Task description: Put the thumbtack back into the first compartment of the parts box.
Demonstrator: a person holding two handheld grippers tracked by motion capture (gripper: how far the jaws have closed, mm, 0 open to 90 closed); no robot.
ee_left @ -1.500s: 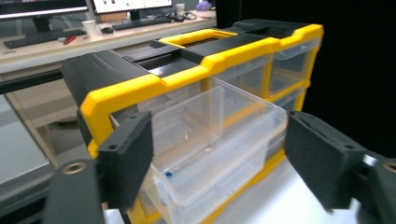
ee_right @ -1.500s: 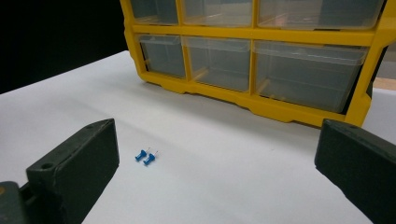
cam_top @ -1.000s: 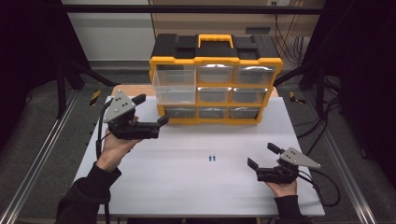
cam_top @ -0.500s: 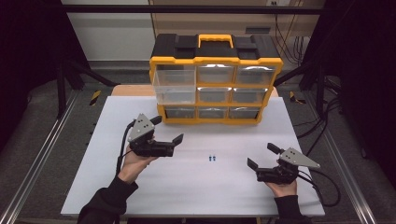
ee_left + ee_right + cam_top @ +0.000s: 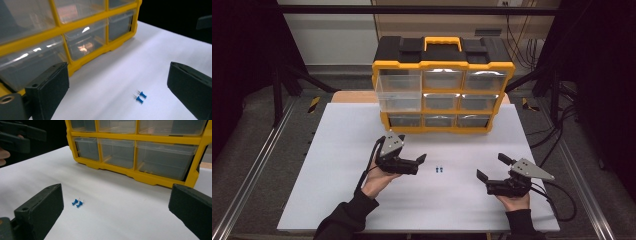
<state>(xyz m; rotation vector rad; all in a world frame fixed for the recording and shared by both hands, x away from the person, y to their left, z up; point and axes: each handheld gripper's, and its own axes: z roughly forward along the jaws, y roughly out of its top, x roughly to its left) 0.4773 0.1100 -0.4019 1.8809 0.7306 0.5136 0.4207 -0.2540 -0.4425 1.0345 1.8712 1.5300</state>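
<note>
Two blue pushpins (image 5: pixel 439 170) are seen lying side by side on the white desk (image 5: pixel 337 150), between the left tool (image 5: pixel 416 161) and the right tool (image 5: pixel 492 175), both held spread wide with nothing pinched. Their pin tips are only made out in the gripper views. A pulled-out drawer (image 5: pixel 398 97) on the yellow organizer (image 5: pixel 443 65) is picked up in the high view.
</note>
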